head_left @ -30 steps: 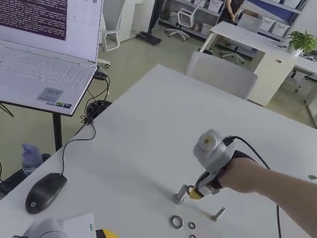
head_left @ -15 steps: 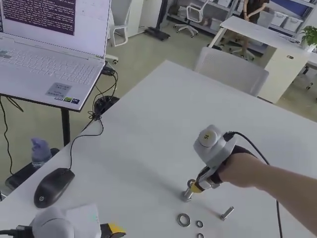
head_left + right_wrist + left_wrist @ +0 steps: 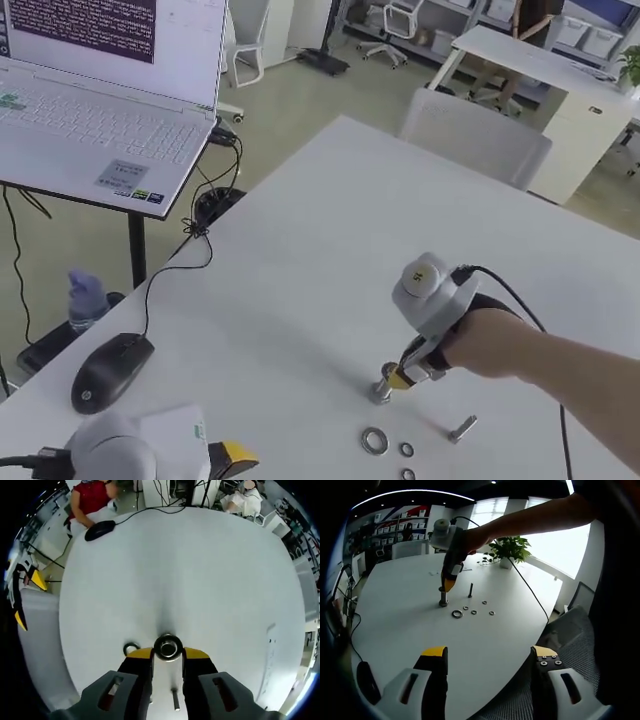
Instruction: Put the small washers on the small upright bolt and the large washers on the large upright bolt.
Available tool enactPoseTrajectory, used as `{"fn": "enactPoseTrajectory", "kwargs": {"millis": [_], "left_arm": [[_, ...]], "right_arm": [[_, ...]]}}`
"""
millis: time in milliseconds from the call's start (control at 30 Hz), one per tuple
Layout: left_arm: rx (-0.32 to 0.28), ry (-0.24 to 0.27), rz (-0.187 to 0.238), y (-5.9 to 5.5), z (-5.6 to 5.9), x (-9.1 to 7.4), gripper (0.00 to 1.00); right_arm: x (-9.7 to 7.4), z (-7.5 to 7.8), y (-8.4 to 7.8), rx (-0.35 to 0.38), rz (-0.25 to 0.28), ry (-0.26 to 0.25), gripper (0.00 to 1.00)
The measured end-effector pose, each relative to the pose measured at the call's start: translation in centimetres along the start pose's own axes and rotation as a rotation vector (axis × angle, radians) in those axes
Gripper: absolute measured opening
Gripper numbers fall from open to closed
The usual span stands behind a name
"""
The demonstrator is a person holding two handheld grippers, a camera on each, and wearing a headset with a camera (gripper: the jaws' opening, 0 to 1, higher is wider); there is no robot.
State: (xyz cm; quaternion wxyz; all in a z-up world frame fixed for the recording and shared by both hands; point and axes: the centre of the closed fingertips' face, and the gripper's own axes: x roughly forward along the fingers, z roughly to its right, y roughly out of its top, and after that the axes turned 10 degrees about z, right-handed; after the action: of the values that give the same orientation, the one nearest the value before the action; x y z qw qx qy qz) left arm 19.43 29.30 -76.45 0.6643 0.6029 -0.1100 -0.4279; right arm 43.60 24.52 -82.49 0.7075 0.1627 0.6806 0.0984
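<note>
White table (image 3: 330,230) in an open office, with a laptop (image 3: 90,110) on a stand off its far left edge and a mouse (image 3: 110,370) near the left corner. Low at the near edge, the left gripper (image 3: 490,652) waits with its jaws wide apart and nothing between them. The right gripper (image 3: 397,379) points down over the large bolt (image 3: 443,600), its jaws drawn in on a large washer (image 3: 168,647) right at the bolt's top.

That bolt stands near the table's middle, head down, threaded end up, long axis vertical. The small bolt (image 3: 470,590) stands just beside it, upright too in the left gripper view. A second large washer (image 3: 375,440) lies flat near the large bolt's foot, and the small washers (image 3: 474,612) are scattered close by.

The step in hand looks like threading the held ring over the shank. To do it well, keep the ring level so its hole runs along the bolt's axis, centre it over the tip, come straight down, and part the jaws only once the shank is through. The bolt seems to rest free on its head, so a sideways nudge could topple it
</note>
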Motion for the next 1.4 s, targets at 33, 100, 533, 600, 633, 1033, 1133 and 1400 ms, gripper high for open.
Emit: {"fn": "enactPoseTrajectory", "kwargs": {"millis": [33,100,533,600,633,1033,1133,1400], "left_arm": [[0.000,-0.001,0.000,0.0,0.0,0.0,0.66],[-0.001,-0.005,0.000,0.2,0.1,0.1,0.66],[-0.012,0.006,0.010,0.3,0.0,-0.1,0.65],[-0.011,0.008,0.015,0.5,-0.1,-0.2,0.65],[-0.008,0.011,0.014,0.5,-0.1,-0.2,0.65],[0.002,0.015,0.032,1.2,-0.2,-0.4,0.65],[0.002,0.027,0.041,1.1,-0.3,-0.4,0.67],[0.066,0.122,0.045,0.9,-2.4,-0.5,0.74]], "right_arm": [[0.1,0.0,0.0,-0.002,0.000,0.001,0.22],[0.3,-0.1,0.0,-0.008,-0.005,0.000,0.22],[1.6,0.0,-0.8,-0.015,-0.027,-0.001,0.22],[1.7,-0.1,-0.8,-0.012,-0.024,0.002,0.22],[1.8,0.0,-0.9,-0.011,-0.026,0.001,0.22],[3.3,-0.1,-1.6,-0.008,-0.040,-0.006,0.22],[3.6,0.0,-1.6,-0.011,-0.042,-0.008,0.22],[4.0,-0.2,-1.9,-0.007,-0.040,-0.013,0.22]]}}
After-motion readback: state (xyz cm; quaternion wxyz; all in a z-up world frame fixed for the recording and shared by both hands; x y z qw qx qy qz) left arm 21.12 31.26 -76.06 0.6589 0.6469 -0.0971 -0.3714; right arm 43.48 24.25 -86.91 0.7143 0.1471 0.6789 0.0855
